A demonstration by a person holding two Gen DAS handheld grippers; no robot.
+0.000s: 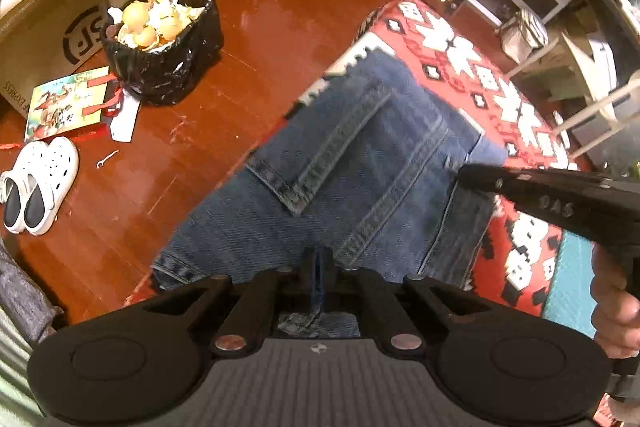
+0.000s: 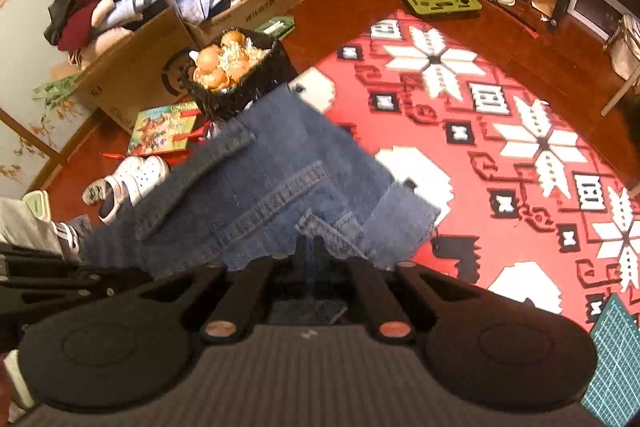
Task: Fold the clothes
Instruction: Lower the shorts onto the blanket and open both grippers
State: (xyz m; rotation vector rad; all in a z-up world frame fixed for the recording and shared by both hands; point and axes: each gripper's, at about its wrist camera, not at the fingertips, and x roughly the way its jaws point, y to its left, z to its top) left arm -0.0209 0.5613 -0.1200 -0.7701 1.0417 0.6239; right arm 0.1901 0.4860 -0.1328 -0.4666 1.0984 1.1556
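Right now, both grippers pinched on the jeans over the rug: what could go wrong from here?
1. Each grip is narrow: the left gripper and right gripper pinch only the edge of the jeans, so heavy denim may slip out.
2. The jeans' far end hangs near the black bin of peels; a swing could tip it.
3. White shoes lie beside the denim and could catch it.

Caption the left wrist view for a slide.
Left gripper shut on blue jeans above the red patterned rug.
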